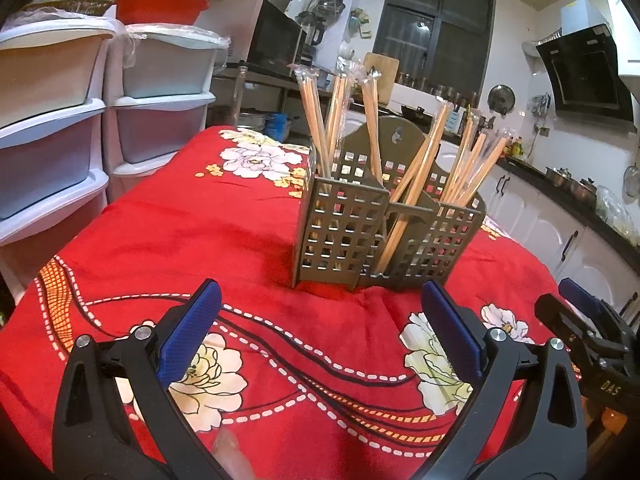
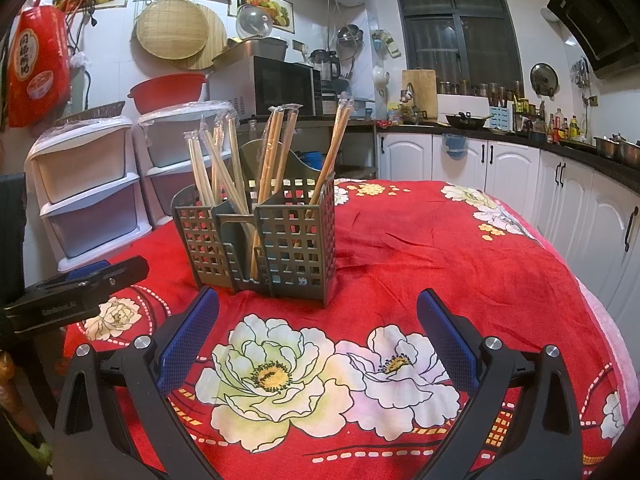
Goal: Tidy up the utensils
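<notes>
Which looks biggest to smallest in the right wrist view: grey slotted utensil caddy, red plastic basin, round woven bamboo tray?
1. Grey slotted utensil caddy
2. Red plastic basin and round woven bamboo tray: look alike, unranked.
The caddy's nearness inflates it.

The lower ends of the wrapped chopsticks (image 1: 416, 176) are hidden behind the grid walls of the grey holder (image 1: 340, 232), so where their tips rest cannot be told. The right hand-held gripper (image 1: 592, 332) is cut off by the right edge of the left wrist view, its jaws unreadable there. A pale blur (image 1: 232, 456) sits at the near bottom edge. The labels on the far bottles (image 2: 564, 126) are too small to read.
</notes>
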{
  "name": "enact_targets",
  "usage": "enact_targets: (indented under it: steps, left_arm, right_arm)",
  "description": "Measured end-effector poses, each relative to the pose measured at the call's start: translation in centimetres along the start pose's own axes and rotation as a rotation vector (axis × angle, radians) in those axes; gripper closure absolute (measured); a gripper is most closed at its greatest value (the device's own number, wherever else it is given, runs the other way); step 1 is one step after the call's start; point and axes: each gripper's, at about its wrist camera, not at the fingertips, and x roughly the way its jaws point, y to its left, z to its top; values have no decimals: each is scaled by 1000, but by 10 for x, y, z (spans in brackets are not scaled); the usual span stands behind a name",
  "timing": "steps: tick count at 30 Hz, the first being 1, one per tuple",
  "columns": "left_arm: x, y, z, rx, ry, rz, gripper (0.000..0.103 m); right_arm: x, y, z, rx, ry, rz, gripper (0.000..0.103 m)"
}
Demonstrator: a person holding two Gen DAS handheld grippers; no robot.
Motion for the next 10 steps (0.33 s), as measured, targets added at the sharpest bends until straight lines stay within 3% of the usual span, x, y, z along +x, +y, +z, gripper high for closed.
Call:
enact_targets:
  steps: [4, 10]
  left_arm:
    - [-3, 10, 6, -39, 18, 10, 12]
    - [-5, 53, 31, -94, 49, 139, 12]
  right_arm:
    - [1, -5, 0, 10, 7, -11, 7]
    - [3, -38, 12, 40, 62, -103, 7]
